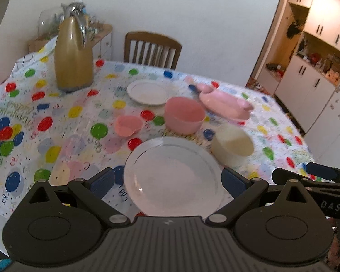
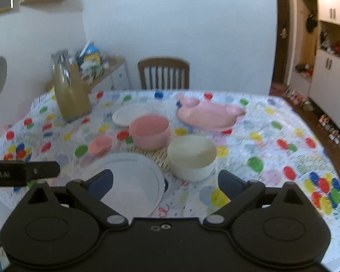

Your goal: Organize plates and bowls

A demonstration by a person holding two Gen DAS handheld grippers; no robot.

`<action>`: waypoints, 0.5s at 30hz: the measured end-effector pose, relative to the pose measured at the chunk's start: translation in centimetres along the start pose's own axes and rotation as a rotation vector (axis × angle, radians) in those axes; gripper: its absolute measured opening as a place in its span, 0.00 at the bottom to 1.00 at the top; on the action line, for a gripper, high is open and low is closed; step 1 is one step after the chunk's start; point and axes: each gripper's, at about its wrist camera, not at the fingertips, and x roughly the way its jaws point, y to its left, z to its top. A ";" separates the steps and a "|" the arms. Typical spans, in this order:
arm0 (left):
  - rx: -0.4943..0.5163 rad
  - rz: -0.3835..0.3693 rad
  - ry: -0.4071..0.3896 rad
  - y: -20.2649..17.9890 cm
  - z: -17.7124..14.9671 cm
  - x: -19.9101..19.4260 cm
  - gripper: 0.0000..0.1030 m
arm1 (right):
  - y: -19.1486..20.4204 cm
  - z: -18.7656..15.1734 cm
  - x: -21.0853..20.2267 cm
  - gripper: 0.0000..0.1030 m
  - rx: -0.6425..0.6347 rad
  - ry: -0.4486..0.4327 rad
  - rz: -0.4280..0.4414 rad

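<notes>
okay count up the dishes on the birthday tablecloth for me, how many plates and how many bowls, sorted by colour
White plates: 2, large white plate and small white plate
Pink plates: 1, pink shaped plate
Pink bowls: 2, large pink bowl and small pink bowl
Cream bowls: 1, cream bowl
Total: 6

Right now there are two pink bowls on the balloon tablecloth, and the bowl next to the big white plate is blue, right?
Not quite: the bowl beside the big white plate is cream, not blue, as the right wrist view shows. The two pink bowls, and, are there.

pink bowl [image 1: 184, 115], cream bowl [image 1: 233, 144], balloon-print tablecloth [image 1: 56, 136]
</notes>
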 end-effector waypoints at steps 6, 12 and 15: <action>-0.002 0.064 0.055 1.6 -0.7 4.3 0.98 | -0.1 -0.6 5.2 0.84 -0.026 0.106 0.025; -0.032 0.125 0.102 3.5 -0.5 8.3 0.97 | -0.2 -0.7 10.2 0.73 -0.035 0.219 0.103; -0.050 0.136 0.118 4.3 -0.3 9.6 0.97 | -0.2 -0.6 12.4 0.68 -0.030 0.267 0.121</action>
